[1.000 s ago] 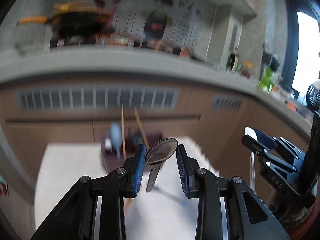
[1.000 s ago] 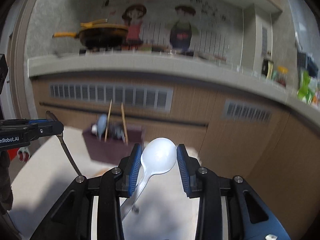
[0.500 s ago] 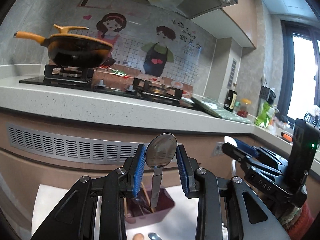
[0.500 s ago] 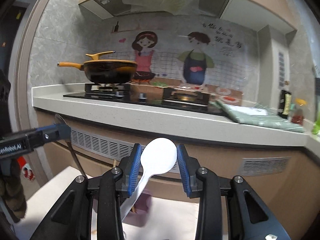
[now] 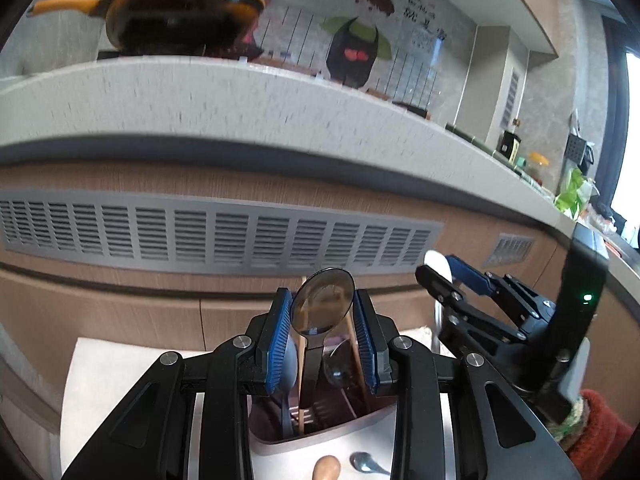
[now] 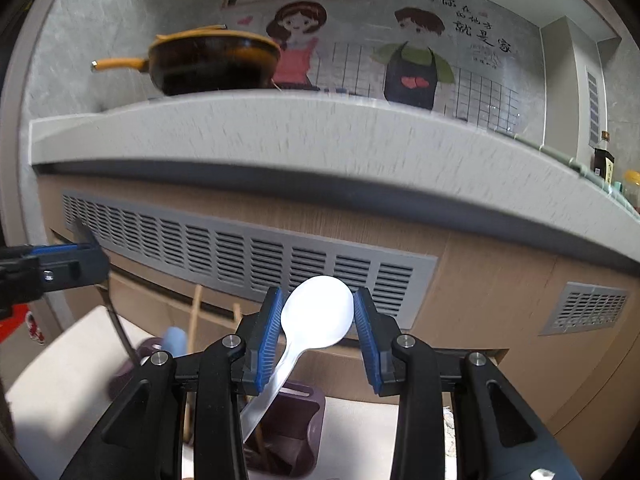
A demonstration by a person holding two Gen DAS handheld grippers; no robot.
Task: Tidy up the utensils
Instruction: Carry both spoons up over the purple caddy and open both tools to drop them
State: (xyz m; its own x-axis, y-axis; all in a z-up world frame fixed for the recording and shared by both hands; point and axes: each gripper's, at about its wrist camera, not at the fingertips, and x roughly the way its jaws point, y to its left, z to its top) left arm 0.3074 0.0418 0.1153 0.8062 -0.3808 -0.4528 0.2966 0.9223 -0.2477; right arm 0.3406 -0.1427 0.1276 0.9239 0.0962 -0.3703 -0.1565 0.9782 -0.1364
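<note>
While both hands hover over the maroon utensil holder (image 5: 320, 436), each gripper is clamped on a spoon by its bowl. The left gripper (image 5: 322, 332) pinches a metal spoon (image 5: 323, 306), handle hanging down into the holder's mouth among the chopsticks (image 5: 301, 364) already standing there. The right gripper (image 6: 318, 332) squeezes a white plastic spoon (image 6: 318, 318), its handle slanting down-left toward the holder (image 6: 292, 424). Both look light and stiff, but a polished metal bowl is probably slippery between the pads and could swivel; gripping at the neck or handle would likely steady it. The plastic one seems to flex a bit more. Two loose spoons, a wooden one (image 5: 327, 467) and a small metal one (image 5: 366, 463), lie on the white table (image 5: 112, 380) just in front of the holder.
</note>
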